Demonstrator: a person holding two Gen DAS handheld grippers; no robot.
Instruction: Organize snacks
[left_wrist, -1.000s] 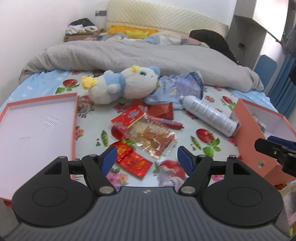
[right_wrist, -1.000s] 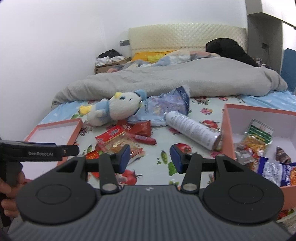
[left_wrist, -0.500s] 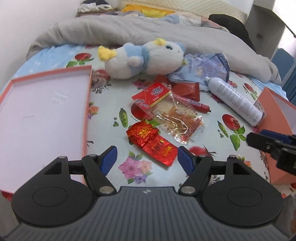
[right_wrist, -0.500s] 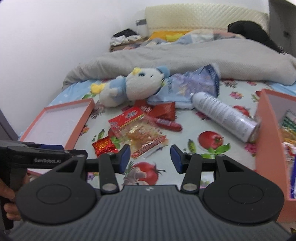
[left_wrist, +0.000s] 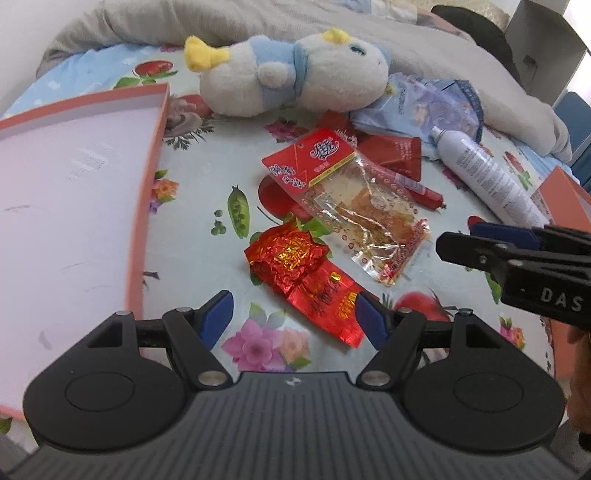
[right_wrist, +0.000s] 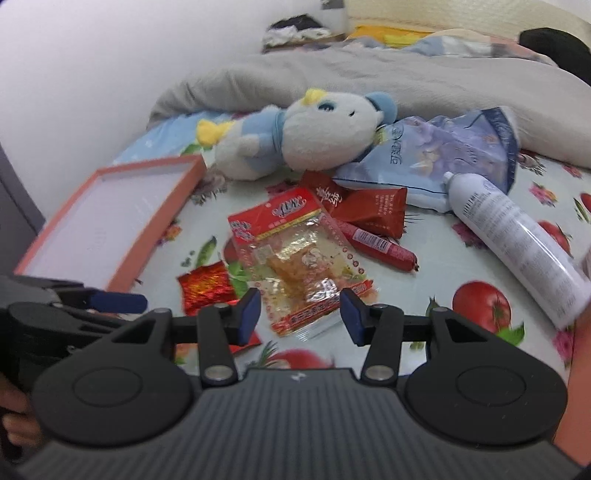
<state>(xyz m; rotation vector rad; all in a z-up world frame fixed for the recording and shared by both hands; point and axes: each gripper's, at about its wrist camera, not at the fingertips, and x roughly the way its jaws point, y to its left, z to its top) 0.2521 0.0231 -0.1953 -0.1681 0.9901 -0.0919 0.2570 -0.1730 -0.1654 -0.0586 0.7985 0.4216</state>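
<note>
Snacks lie loose on the flowered bedsheet: two red foil packets (left_wrist: 295, 266), a clear packet with a red header (left_wrist: 351, 199), a red sausage (left_wrist: 417, 186) and a dark red packet (left_wrist: 391, 151). My left gripper (left_wrist: 293, 317) is open just above the foil packets, with the near end of one between its fingers. My right gripper (right_wrist: 300, 314) is also open and hovers over the near end of the clear packet (right_wrist: 303, 258). It enters the left wrist view from the right (left_wrist: 465, 238). Neither gripper holds anything.
An orange lid (left_wrist: 74, 203) with a white inside lies at the left. The orange box (left_wrist: 565, 195) stands at the right. A plush toy (left_wrist: 288, 77), a blue bag (left_wrist: 424, 99) and a white spray bottle (left_wrist: 487, 177) lie behind the snacks. A grey duvet covers the far bed.
Both grippers have come down and closer to the snacks. The right one has swung left, away from the orange box and over the clear packet. Neither opening has changed.
</note>
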